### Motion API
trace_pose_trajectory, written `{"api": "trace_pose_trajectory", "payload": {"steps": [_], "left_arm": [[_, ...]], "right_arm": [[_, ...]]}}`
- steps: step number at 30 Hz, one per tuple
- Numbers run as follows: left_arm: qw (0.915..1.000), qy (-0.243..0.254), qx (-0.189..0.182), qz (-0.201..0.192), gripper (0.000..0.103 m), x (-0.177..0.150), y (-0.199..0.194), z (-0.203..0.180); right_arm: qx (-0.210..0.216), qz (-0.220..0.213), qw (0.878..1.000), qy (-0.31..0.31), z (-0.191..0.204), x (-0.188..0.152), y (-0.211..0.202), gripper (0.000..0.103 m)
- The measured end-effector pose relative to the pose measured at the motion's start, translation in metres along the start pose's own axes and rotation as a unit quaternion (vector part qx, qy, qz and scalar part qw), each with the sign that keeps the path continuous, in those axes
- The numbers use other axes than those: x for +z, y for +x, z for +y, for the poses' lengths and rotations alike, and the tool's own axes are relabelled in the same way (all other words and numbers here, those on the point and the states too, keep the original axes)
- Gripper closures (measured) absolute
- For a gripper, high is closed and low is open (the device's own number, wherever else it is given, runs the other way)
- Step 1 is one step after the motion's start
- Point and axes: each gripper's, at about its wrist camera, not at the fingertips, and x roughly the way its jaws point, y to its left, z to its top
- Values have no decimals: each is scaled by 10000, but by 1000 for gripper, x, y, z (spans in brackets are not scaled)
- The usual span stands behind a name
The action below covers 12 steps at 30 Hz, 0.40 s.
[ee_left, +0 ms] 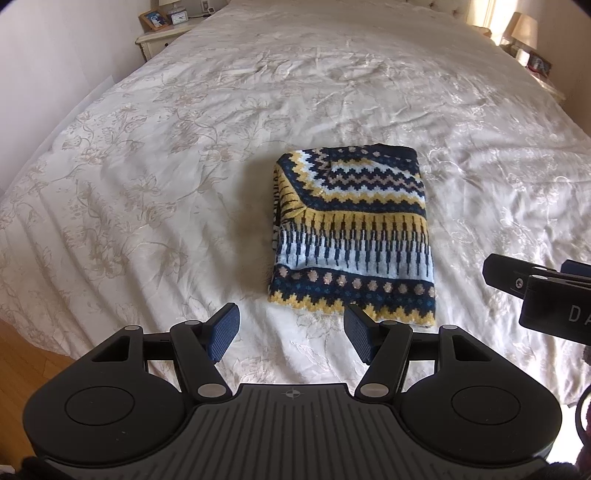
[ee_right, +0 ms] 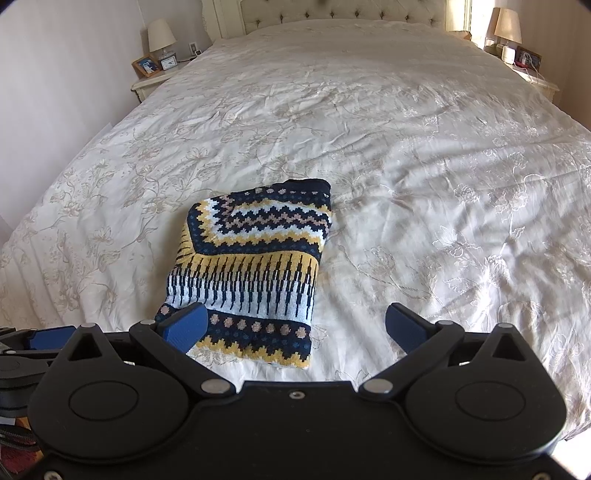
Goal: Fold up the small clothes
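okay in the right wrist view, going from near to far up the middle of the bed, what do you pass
right gripper, jaws open → folded patterned sweater → bare stretch of floral bedspread → tufted headboard.

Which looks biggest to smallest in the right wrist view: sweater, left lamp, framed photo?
1. Folded sweater
2. Left lamp
3. Framed photo

The sweater lies much nearer the camera, so true sizes stay unsure.

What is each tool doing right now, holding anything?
Left tool: open, empty, short of the folded sweater.
Right tool: open, empty.
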Motion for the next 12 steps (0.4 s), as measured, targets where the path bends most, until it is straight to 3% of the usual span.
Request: {"api": "trace_pose_trajectory", "payload": {"steps": [12], "left_arm": [[10000,44,-29,40,42,2,3,0]], "right_arm": [[7,24,10000,1,1,3,2,1]]}}
